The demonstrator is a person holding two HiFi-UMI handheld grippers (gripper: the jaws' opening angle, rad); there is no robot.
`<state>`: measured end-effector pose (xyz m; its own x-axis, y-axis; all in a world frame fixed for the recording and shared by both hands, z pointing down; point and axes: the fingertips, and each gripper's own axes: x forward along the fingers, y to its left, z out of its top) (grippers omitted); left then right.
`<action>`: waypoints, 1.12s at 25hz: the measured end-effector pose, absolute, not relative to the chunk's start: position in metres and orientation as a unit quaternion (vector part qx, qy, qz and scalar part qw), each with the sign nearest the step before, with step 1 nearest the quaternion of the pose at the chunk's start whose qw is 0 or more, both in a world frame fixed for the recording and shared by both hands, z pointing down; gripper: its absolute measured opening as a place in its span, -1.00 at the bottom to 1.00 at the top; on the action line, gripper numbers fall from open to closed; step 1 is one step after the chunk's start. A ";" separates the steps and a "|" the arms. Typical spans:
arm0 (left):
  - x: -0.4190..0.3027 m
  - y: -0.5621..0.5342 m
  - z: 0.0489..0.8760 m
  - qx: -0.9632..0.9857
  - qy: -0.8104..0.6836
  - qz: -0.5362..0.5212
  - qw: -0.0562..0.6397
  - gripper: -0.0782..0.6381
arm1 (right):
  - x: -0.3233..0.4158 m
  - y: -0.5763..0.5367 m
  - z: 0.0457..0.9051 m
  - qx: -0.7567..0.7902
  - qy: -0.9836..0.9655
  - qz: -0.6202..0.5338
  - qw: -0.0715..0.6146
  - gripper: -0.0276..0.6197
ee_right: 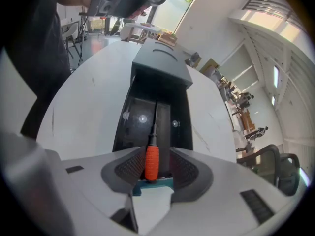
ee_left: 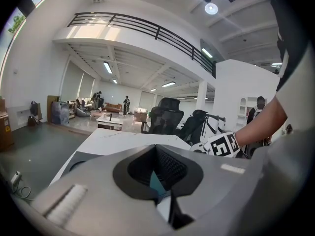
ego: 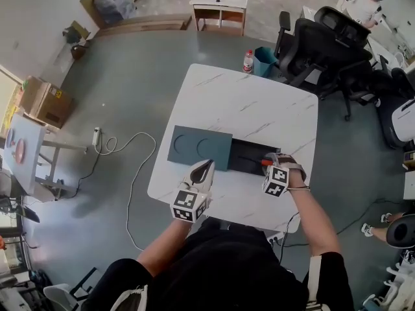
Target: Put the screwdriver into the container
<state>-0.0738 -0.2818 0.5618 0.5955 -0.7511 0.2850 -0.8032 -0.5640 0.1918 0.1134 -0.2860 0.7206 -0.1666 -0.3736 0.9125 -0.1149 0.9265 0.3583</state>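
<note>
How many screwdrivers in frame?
1. The orange-handled screwdriver sits between the open jaws of the right gripper, shaft over the black container. The grey lid may hide more.

Open-plan office, swivel chairs (ego: 322,44), mezzanine (ee_left: 142,31), boxes (ego: 44,102)

Left gripper (ego: 203,166), lower centre, lies nearly level, fingers (ee_left: 98,181) together; right gripper (ego: 266,162) tilts steeply down, fingers apart.

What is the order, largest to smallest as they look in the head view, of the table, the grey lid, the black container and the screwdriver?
1. table
2. grey lid
3. black container, visible part only, since the lid seems to cover one end
4. screwdriver
</note>
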 end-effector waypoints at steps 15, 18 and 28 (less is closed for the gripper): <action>-0.032 -0.274 0.525 0.900 -0.414 0.066 0.118 -0.76 | 0.100 -0.267 0.552 0.500 -0.814 -0.050 0.291 -0.88; -0.022 -0.266 0.517 0.904 -0.407 0.059 0.113 -0.76 | 0.102 -0.253 0.527 0.548 -0.814 -0.005 0.195 -0.89; 0.001 -0.255 0.487 0.913 -0.396 0.037 0.091 -0.76 | 0.132 -0.236 0.454 0.601 -0.797 0.006 0.057 -0.90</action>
<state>0.0014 -0.2551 0.4874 0.6830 -0.7170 0.1393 -0.7304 -0.6690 0.1378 0.1322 -0.2360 0.4541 -0.2713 -0.9575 0.0979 -0.9589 0.2777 0.0587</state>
